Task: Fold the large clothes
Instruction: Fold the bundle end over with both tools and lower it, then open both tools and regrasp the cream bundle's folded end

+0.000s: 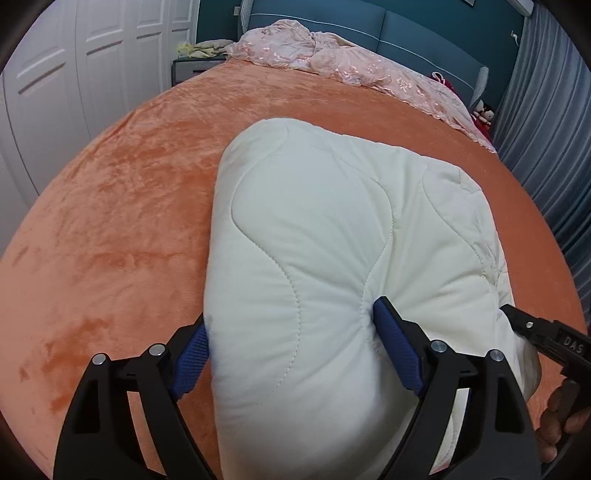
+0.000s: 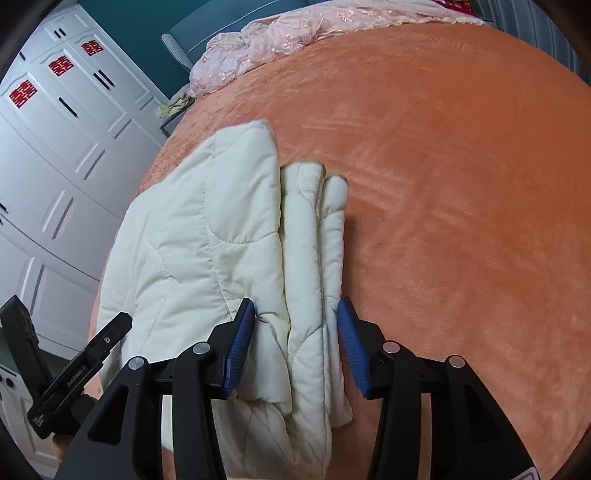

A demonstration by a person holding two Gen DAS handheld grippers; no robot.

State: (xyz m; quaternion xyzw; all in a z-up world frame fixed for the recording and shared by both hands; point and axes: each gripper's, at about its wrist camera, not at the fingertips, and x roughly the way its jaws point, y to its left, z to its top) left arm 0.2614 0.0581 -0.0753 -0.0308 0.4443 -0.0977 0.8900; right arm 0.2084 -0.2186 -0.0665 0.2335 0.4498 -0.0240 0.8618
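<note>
While the folded white quilt lies on the orange bedspread, both grippers sit at its near edge with a fold of it between their blue pads. From the left wrist view, the left gripper has its jaws spread wide across a puffy bulge of quilt; the left pad touches the quilt's side and the right pad dents the fabric at a stitched seam, though I cannot tell whether they squeeze it. At the right edge of that view the black tip of the right gripper shows beside the quilt, with a hand below it. From the right wrist view, the right gripper has its jaws partly spread around the stacked layers at the quilt's right side; the left pad touches the fabric, the right pad stands just beside the outer roll, apart from it or barely touching. The left gripper's black body shows at lower left there. A pink lace cover is bunched at the far end of the bed against a blue headboard, and white wardrobe doors stand to the left.
</note>
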